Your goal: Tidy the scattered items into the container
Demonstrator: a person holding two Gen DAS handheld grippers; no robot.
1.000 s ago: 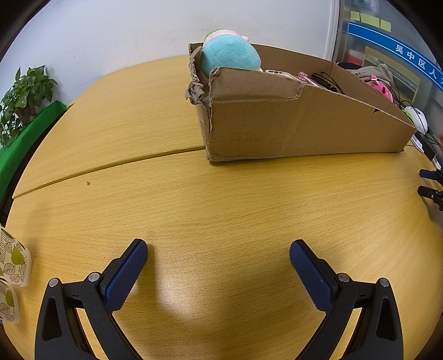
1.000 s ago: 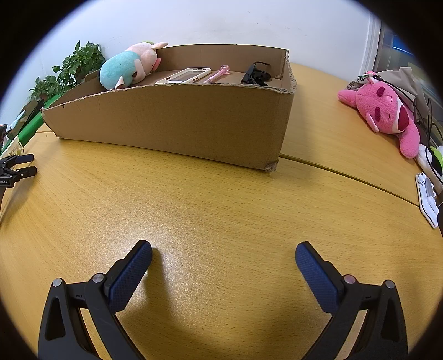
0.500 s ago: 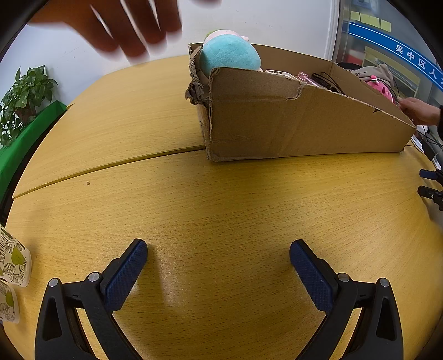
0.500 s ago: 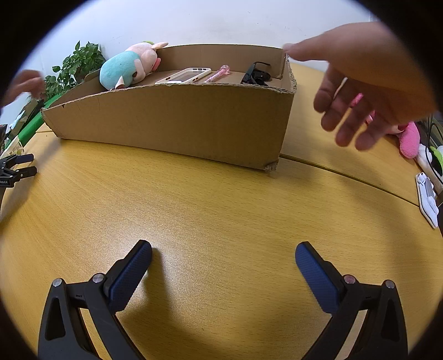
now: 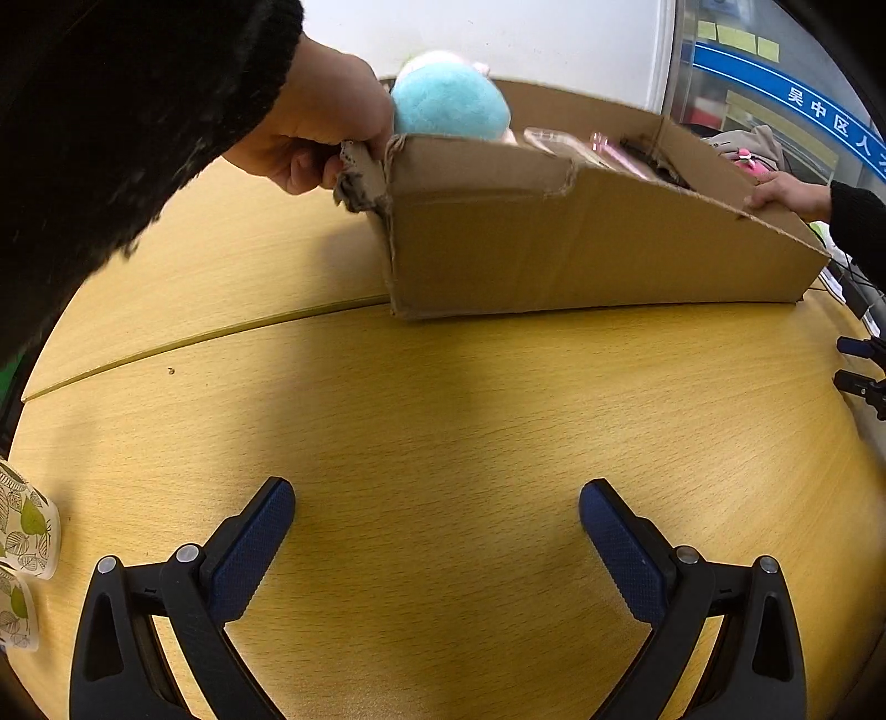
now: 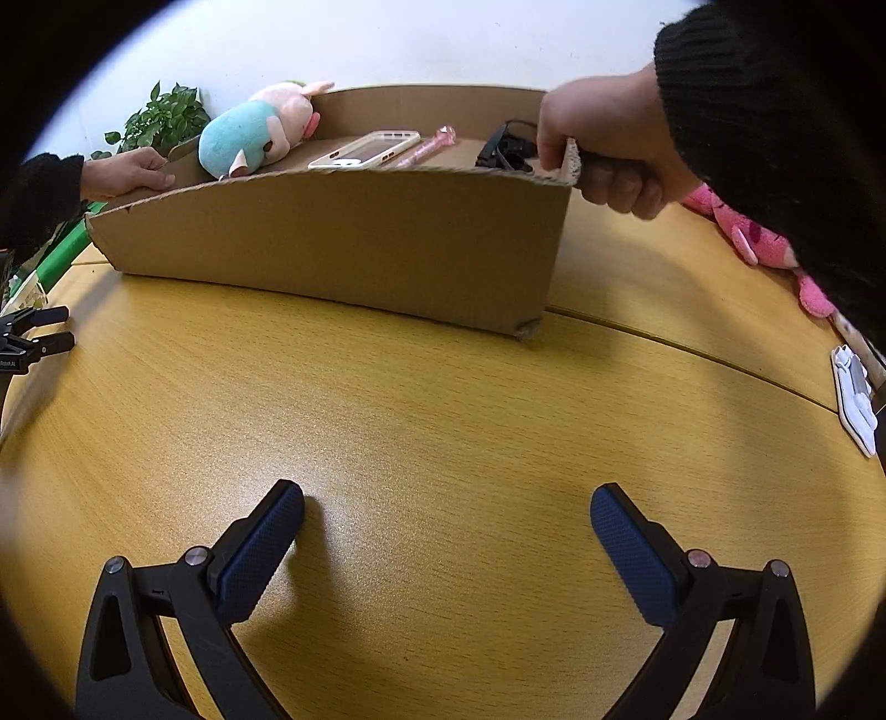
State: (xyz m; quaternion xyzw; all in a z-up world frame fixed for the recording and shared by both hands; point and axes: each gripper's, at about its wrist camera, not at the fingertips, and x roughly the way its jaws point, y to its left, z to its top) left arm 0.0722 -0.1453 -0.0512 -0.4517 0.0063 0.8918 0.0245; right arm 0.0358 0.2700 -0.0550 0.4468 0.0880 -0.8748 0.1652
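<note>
My desk (image 5: 443, 399) fills the lower and middle of both views, a yellow wood-grain top with a curved seam running across it where two sections meet. Light glares softly off it near the centre. Behind it a plain white wall (image 6: 387, 39) spans the top. A leafy green plant (image 6: 163, 119) stands at upper left of the right view. A blue sign band (image 5: 797, 94) with white characters crosses the upper right of the left view.

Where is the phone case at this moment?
In the right wrist view, the phone case lies inside the cardboard box, between the teal plush toy on its left and the pink pen on its right.
</note>
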